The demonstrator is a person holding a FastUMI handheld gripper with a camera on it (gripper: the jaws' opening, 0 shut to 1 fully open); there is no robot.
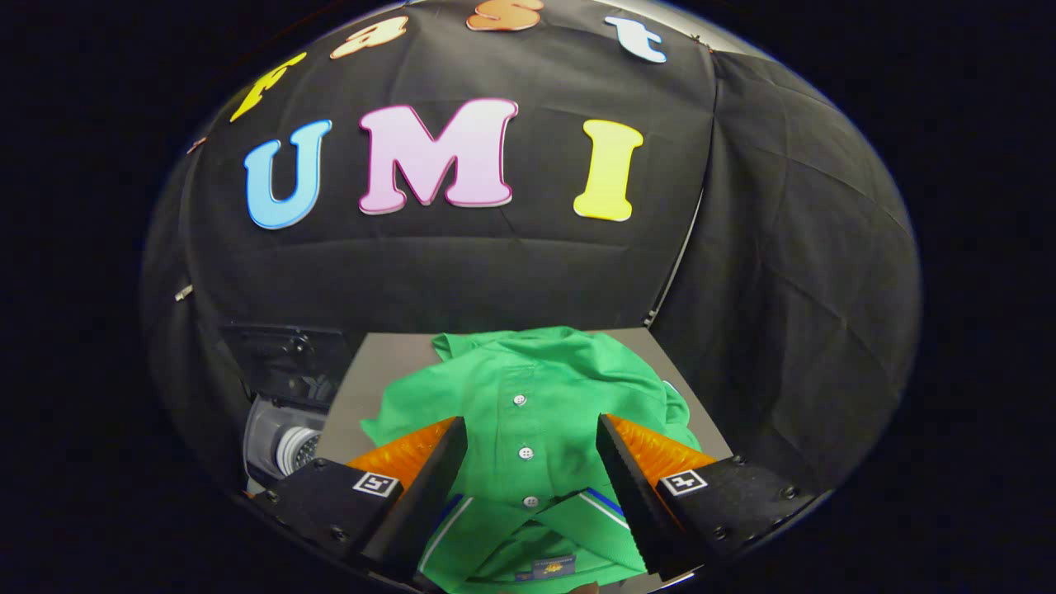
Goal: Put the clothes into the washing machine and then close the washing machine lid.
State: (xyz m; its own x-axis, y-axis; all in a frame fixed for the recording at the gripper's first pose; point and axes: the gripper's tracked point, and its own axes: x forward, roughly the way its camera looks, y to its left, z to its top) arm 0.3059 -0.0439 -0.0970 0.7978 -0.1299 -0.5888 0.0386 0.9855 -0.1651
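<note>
A green button-up shirt [528,396] lies crumpled on a grey table [388,363], collar toward me and white buttons facing up. My gripper [532,437] hangs open just above it, one finger on each side of the button strip, with nothing pressed between the fingers. To the left of the table, lower down, stands the washing machine [285,437] with its lid [285,359] raised; the pale drum shows inside.
Black cloth walls close in behind the table and along its right side. The table's left edge runs next to the washing machine opening. Bare table surface shows to the left of the shirt.
</note>
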